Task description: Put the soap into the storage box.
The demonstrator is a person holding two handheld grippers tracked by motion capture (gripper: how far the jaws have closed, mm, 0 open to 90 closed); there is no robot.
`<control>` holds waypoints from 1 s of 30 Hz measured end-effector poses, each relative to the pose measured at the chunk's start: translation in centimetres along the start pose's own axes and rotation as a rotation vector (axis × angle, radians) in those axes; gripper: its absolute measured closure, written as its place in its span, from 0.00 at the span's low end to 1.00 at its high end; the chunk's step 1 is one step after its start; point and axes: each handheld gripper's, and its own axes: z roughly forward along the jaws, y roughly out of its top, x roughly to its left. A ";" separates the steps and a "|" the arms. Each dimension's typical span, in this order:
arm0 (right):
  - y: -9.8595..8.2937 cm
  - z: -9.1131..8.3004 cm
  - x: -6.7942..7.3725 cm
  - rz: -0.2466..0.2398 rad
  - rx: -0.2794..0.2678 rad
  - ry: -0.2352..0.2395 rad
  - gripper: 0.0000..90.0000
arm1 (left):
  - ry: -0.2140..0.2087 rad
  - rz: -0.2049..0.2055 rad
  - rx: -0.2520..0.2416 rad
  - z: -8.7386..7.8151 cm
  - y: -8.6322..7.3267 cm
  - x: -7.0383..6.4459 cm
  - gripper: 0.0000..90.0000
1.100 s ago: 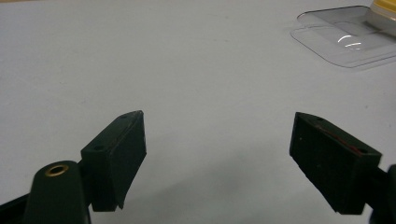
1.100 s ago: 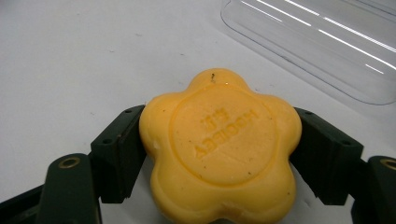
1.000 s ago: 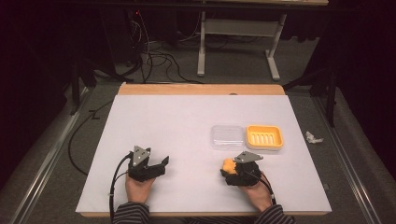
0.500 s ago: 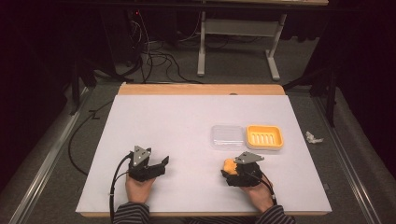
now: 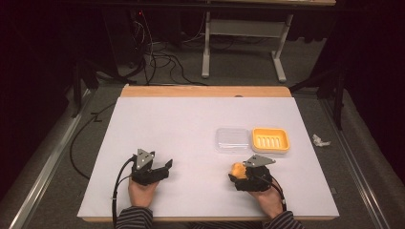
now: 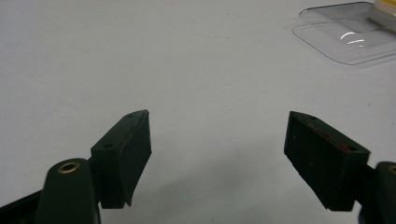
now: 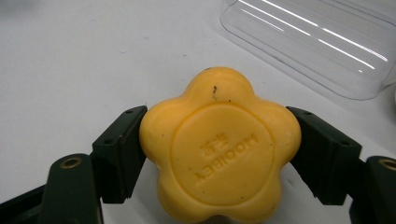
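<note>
1. Your right tongs point(image 7: 219, 154) had both jaws pressed against opposite sides of the flower-shaped yellow soap point(image 7: 219, 144), one on a lobe at the left of the right gripper view and one at the right, so they were closed onto it.
2. Your left tongs point(image 6: 217, 154) stood wide apart with nothing between the jaws, over bare white desk point(image 6: 140, 56).
3. I would judge the soap a stiff, fairly light bar with a waxy face; it could slip if squeezed on the rounded lobes. The hollows between lobes looked the surer seat, and hard pinching might dent it.
4. In the high view the soap point(image 5: 237, 169) sat low and right of centre, just ahead of your right hand point(image 5: 263, 198), with the right tongs point(image 5: 235, 177) around it.
5. Above it in that frame lay the clear lid point(image 5: 232, 139), and touching or just beside that on its right, the yellow soap dish point(image 5: 271, 140) with its ribbed floor.
6. The right gripper view gave what the high view could not: the embossed lettering, small dark specks on the soap, and the exact jaw contact. The lid's edge point(image 7: 317, 46) filled its upper right.
7. The high view alone set out the whole layout, including your left tongs point(image 5: 165, 168) at lower left, well apart from the soap.
8. The left gripper view showed the lid point(image 6: 348, 32) at its upper right corner.
</note>
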 end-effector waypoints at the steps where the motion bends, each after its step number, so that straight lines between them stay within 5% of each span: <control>1: 0.0 -0.1 0.0 0.003 -0.001 0.000 0.29 | 0.001 0.000 0.000 0.0 0.0 0.0 0.26; 30: -1.3 -3.2 -2.4 0.060 -0.040 -0.029 0.29 | 0.011 0.007 -0.006 0.0 0.0 0.0 0.26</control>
